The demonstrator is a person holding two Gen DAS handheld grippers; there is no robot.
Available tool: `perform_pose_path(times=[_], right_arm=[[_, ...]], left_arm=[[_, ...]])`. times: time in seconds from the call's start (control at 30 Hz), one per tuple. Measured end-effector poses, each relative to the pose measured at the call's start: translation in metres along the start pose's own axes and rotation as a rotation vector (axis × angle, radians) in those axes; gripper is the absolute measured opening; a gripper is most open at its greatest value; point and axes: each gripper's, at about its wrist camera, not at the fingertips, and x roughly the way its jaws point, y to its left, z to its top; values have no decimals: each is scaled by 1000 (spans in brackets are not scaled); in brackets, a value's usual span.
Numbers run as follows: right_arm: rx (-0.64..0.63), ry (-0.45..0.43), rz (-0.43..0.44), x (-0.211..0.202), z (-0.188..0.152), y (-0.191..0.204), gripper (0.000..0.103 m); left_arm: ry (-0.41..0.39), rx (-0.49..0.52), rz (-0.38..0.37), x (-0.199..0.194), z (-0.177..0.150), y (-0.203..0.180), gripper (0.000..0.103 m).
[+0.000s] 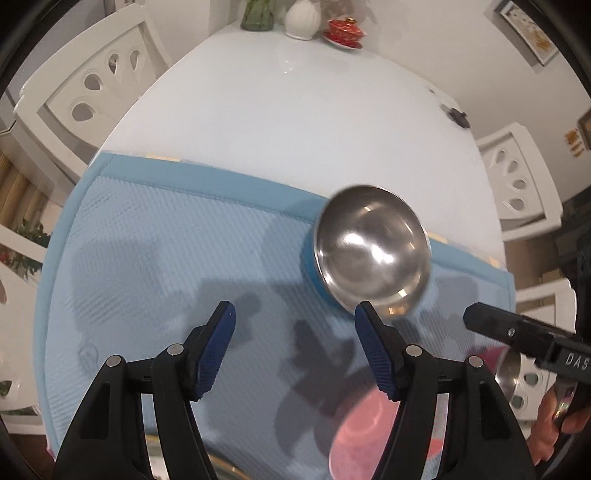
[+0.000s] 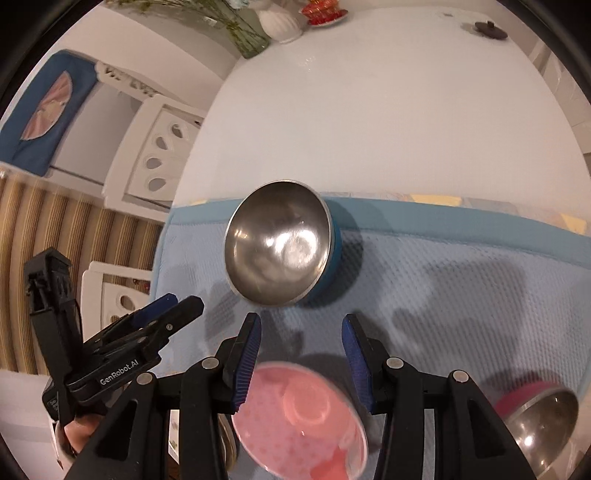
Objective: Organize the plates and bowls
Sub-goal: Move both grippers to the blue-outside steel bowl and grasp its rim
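A steel bowl with a blue outer shell [image 1: 371, 254] [image 2: 279, 242] sits on the light blue mat [image 1: 166, 258] [image 2: 461, 280] near its far edge. A pink bowl [image 2: 299, 421] [image 1: 364, 428] lies on the mat close under my right gripper. A steel bowl with a dark pink shell [image 2: 543, 424] [image 1: 508, 373] sits at the near right. My left gripper [image 1: 293, 350] is open and empty above the mat, just short of the blue bowl. My right gripper [image 2: 301, 360] is open and empty above the pink bowl. The left gripper also shows in the right wrist view [image 2: 173, 306].
The mat lies on a white table [image 1: 295, 110] [image 2: 388, 110]. At the table's far end stand a white vase [image 1: 302, 17], a green glass vase [image 1: 258, 14] and a red lidded dish [image 1: 344, 31]. A small black object [image 1: 458, 116] lies near the right edge. White chairs [image 1: 92, 88] surround the table.
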Motion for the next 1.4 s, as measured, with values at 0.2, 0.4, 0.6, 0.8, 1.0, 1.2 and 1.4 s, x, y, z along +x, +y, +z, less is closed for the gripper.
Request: perform_pose_path(times=[0.2, 0.4, 0.6, 0.8, 1.0, 1.2, 1.4], right_arm=[[43, 11, -18, 30, 14, -7, 44], [56, 26, -42, 53, 21, -13, 44], [81, 29, -42, 74, 27, -19, 44], [69, 42, -52, 94, 33, -13, 44], [49, 24, -55, 96, 33, -9, 21], [18, 17, -71, 92, 33, -5, 19], [34, 8, -42, 81, 30, -5, 19]], left_arm=[[25, 11, 26, 24, 7, 1, 65], [52, 12, 18, 42, 11, 2, 65], [60, 14, 17, 55, 15, 1, 63], [44, 41, 27, 62, 20, -2, 38], [44, 83, 0, 67, 21, -10, 18], [38, 79, -4, 64, 22, -11, 18], [13, 81, -7, 52, 24, -14, 18]])
